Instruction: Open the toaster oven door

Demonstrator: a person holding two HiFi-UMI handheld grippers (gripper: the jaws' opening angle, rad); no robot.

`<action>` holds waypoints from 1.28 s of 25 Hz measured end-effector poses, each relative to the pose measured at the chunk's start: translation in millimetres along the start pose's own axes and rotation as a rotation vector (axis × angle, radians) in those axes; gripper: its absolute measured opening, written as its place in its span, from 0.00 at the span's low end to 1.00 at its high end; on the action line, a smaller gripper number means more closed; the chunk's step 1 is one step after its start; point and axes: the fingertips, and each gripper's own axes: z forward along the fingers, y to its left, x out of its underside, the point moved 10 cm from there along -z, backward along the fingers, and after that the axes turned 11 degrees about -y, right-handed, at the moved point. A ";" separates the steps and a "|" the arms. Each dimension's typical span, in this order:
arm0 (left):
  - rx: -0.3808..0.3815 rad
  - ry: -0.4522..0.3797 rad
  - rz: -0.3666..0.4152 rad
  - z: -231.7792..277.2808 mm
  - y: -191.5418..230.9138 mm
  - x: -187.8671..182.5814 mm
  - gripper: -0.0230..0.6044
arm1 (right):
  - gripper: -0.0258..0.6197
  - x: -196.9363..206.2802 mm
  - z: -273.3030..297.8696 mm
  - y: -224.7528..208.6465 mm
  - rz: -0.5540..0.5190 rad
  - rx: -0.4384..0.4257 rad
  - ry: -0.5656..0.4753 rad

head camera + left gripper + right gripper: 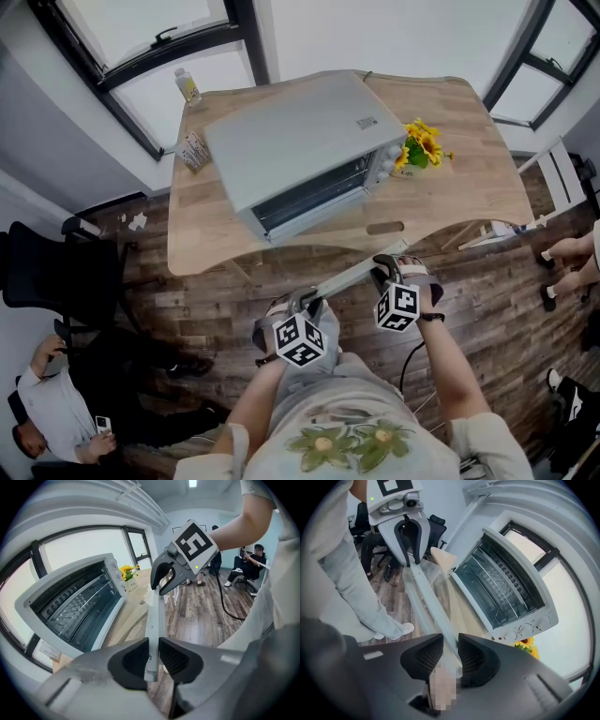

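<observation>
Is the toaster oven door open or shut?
Open. The door handle stands away from the toaster oven, held by left gripper and right gripper; the wire rack inside shows bare.

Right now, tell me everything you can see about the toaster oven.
The toaster oven is a light grey metal box standing on the wooden table, beside yellow flowers. Its cavity is exposed, wire rack inside, three knobs at one end. The left gripper and right gripper each clamp its grey door handle.

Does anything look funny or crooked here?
Yes: the toaster oven sits crooked, turned at a slant to the wooden table's front edge. Its door handle sticks out past that edge.
</observation>
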 end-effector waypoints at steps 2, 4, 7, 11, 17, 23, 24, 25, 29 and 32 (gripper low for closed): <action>0.006 0.005 -0.002 1.3 -0.6 0.8 0.16 | 0.19 1.3 1.2 0.9 0.001 -0.007 0.001; 0.012 0.010 -0.004 3.3 -1.2 2.0 0.16 | 0.19 2.9 2.6 1.6 0.002 -0.013 0.003; 0.019 0.015 -0.007 6.1 -2.5 4.4 0.16 | 0.20 5.1 4.5 3.3 0.004 -0.020 0.002; 0.022 0.021 -0.007 9.4 -5.1 6.7 0.16 | 0.20 8.4 6.7 5.9 0.007 -0.029 -0.002; 0.038 0.036 -0.011 14.5 -7.6 10.7 0.16 | 0.20 12.2 10.9 10.3 0.011 -0.041 0.002; 0.051 0.049 -0.020 18.9 -9.4 14.7 0.16 | 0.20 15.3 15.3 13.8 0.012 -0.056 0.009; 0.054 0.052 -0.021 19.8 -9.8 15.4 0.16 | 0.20 15.9 16.1 14.7 0.014 -0.060 0.010; 0.057 0.055 -0.023 20.8 -10.2 16.0 0.16 | 0.21 16.5 16.9 15.4 0.016 -0.064 0.010; 0.068 0.064 -0.031 24.8 -11.7 19.4 0.16 | 0.21 19.2 20.2 18.3 0.016 -0.076 0.013; 0.076 0.072 -0.033 28.1 -12.4 21.9 0.16 | 0.21 21.0 23.3 20.1 0.013 -0.077 0.015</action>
